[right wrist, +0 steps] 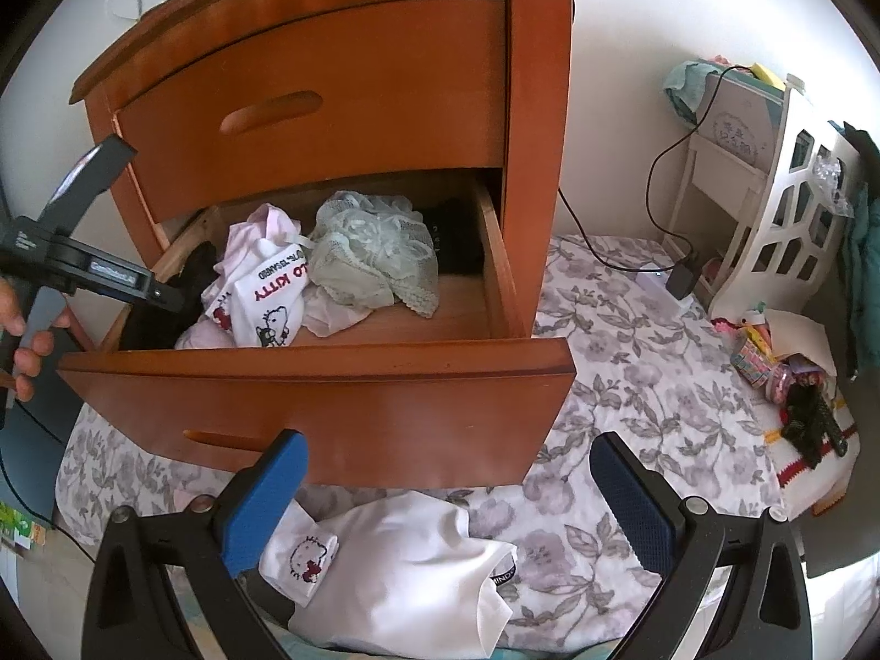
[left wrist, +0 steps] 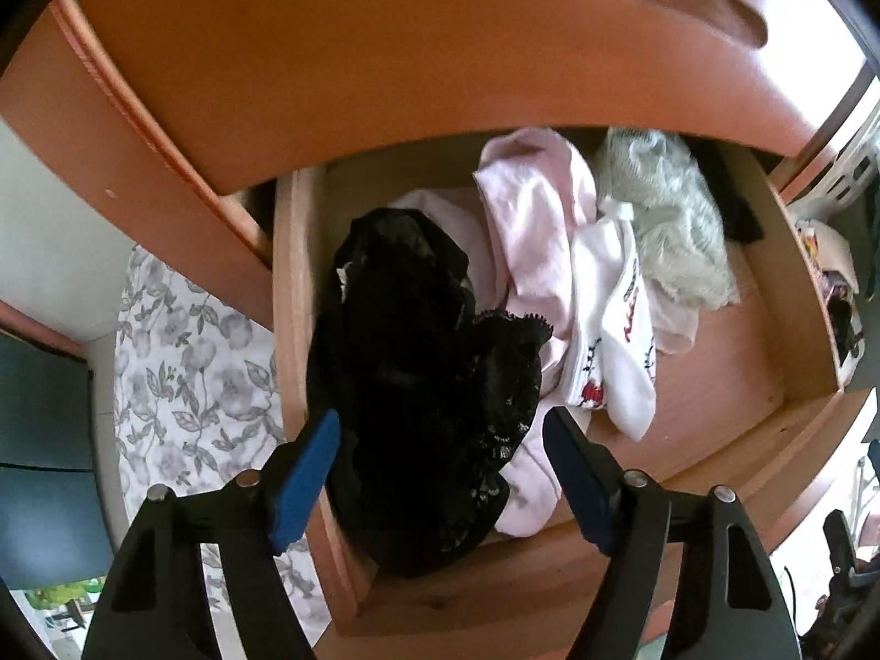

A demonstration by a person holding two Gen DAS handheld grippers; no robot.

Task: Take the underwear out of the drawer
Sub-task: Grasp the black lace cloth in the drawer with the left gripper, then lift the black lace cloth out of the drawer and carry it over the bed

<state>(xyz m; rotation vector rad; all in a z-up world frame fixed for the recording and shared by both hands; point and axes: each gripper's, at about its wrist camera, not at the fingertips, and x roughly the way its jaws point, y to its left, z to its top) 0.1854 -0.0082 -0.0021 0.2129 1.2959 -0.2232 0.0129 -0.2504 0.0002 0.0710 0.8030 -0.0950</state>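
The lower drawer (left wrist: 709, 363) of a wooden nightstand stands pulled out. Black lace underwear (left wrist: 418, 374) lies bunched against its left wall. My left gripper (left wrist: 440, 423) points down over it, jaws open, one blue pad on each side of the black lace and neither pressing it. Beside it lie pink underwear (left wrist: 528, 231), a white printed pair (left wrist: 621, 330) and a pale green lace pair (left wrist: 671, 220). My right gripper (right wrist: 448, 443) hangs open in front of the drawer front (right wrist: 330, 401) with nothing between its fingers. In the right wrist view a hand holds the left gripper's frame (right wrist: 82, 269) at the drawer's left end.
The shut upper drawer (right wrist: 308, 104) overhangs the back of the open one. White garments (right wrist: 396, 566) lie on the floral cloth (right wrist: 632, 363) below my right gripper. A white shelf unit (right wrist: 770, 220), a cable and charger (right wrist: 679, 280) and small clutter (right wrist: 792, 379) stand to the right.
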